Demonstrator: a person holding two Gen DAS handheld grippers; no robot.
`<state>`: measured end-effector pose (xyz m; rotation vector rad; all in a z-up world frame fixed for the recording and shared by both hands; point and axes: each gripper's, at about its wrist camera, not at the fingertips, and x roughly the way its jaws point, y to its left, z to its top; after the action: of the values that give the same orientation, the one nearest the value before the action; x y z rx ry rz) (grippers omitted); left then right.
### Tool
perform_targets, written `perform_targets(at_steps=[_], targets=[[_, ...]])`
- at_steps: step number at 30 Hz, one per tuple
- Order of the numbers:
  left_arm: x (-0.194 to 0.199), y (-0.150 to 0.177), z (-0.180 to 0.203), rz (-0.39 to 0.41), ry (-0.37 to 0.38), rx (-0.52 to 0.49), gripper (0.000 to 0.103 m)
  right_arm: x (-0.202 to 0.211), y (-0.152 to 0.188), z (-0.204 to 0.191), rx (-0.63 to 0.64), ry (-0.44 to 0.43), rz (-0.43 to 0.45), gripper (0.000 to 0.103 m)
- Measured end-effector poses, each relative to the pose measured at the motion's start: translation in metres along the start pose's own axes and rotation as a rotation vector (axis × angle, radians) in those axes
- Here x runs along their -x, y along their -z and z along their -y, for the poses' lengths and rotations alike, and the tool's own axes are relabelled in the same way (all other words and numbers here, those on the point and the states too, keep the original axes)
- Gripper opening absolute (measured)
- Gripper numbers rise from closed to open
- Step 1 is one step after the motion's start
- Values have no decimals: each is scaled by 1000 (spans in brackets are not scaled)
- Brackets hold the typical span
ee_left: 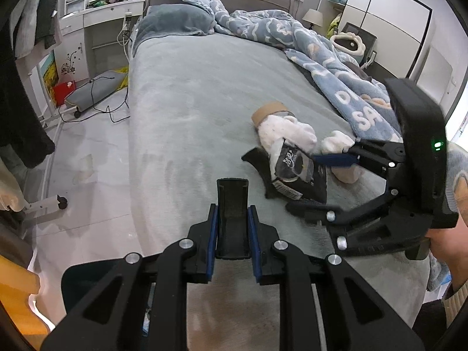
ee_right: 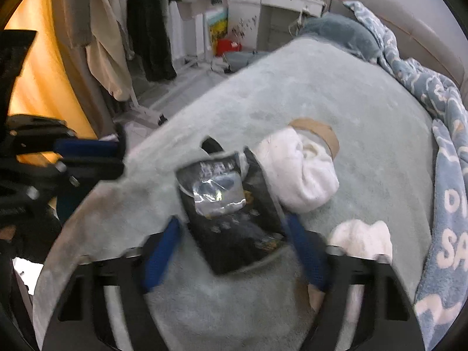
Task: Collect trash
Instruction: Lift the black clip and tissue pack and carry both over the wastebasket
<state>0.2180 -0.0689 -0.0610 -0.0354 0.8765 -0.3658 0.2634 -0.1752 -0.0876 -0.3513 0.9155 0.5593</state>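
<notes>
The right gripper (ee_right: 234, 251) is reaching over the bed (ee_left: 190, 102) with its jaws spread wide, and the black snack wrapper (ee_right: 231, 213) is lying flat on the blanket between them. The wrapper's near end is already inside the gap, and its far end is sticking out past the tips. The jaws are not pressing it yet, so I judge this is the grasping step for this piece of trash.

Just beyond the right jaw, 1 crumpled white tissue (ee_right: 298, 172) is touching the wrapper, with a cardboard roll (ee_right: 318, 131) behind it. Another tissue wad (ee_right: 362, 239) is lying outside the right jaw.

The left gripper (ee_left: 233, 245) is waiting apart, and its jaws are closed on a flat black piece (ee_left: 232, 219); I cannot tell what it is.

Next, the right jaws need to close on the thin wrapper without catching the blanket or the tissue.
</notes>
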Motion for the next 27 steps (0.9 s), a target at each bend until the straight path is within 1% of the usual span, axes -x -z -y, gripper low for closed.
perform_targets(at_steps=[2,4,9,15,21,27], targets=[[3,0,-5,5,-4,2,21,0,0,2,-14,-8,-3,60],[7,-1,-11,8,-12,5,21,3,0,5,-35,-7,2,57],[20,-2,-31,26,-33,34,21,12,-8,5,-83,5,23,57],[29,-1,-46,34,-63,37,21,28,-17,-1,-169,49,65,57],[33,4,-64,22,-101,38,21,34,-32,-21,-242,57,124,57],[38,9,-87,12,-134,59,21,30,-50,-46,-258,50,157,57]])
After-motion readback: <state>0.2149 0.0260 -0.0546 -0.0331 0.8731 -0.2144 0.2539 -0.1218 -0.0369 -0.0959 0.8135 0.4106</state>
